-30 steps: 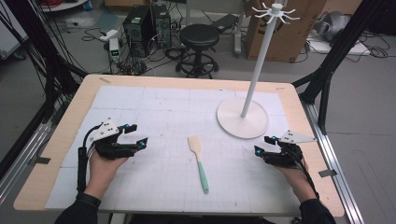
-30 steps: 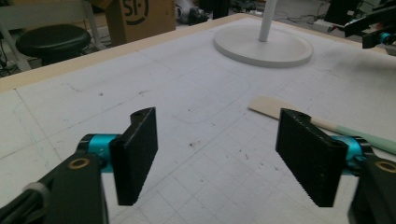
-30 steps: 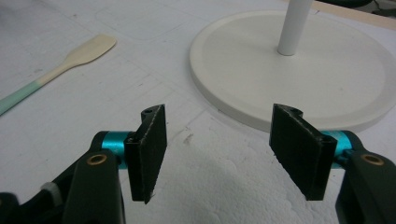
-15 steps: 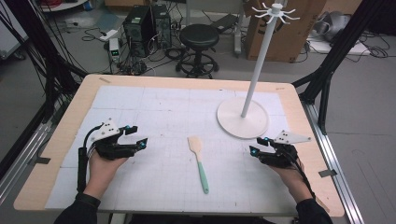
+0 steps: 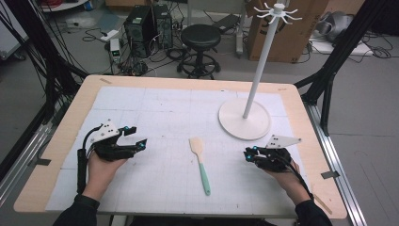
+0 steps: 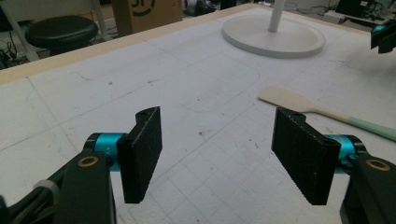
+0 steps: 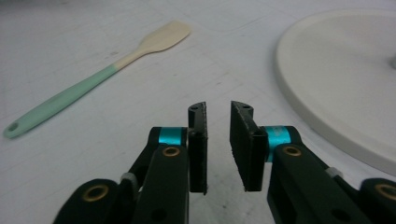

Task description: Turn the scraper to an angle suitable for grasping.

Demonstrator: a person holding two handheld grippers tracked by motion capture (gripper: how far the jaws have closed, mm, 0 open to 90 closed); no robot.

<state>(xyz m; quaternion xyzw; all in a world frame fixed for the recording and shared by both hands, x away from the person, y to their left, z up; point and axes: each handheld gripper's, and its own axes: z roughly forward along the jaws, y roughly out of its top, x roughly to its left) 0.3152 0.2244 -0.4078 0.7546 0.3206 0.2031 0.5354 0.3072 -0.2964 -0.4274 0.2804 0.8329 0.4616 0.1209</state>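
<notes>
Across the middle of the table (image 5: 70, 122), a white gridded mat (image 5: 155, 108) is laid, with a bare wooden border left showing on every side; the widest open stretch of mat is seen at the far left, behind the left gripper (image 5: 132, 136). One spatula (image 5: 200, 162) — pale blade, mint-green handle — is lain flat near the front centre, blade pointing away from the person, well apart from both grippers and roughly between them. One white stand (image 5: 244, 120) is set on the right half of the mat, its round base near the mat's right edge and its thin pole rising upright to a ring of small hooks. Two grippers are held just above the mat, one in each hand. The left gripper's jaws are spread wide with nothing between them, and the spatula (image 6: 299, 105) is seen ahead and to the right in the left gripper view. The right gripper (image 5: 249, 154) is kept just in front of the stand's base; in the right gripper view its jaws (image 7: 218, 140) are drawn close — a narrow gap remains, nothing held — with the spatula (image 7: 98, 77) off to the left.
</notes>
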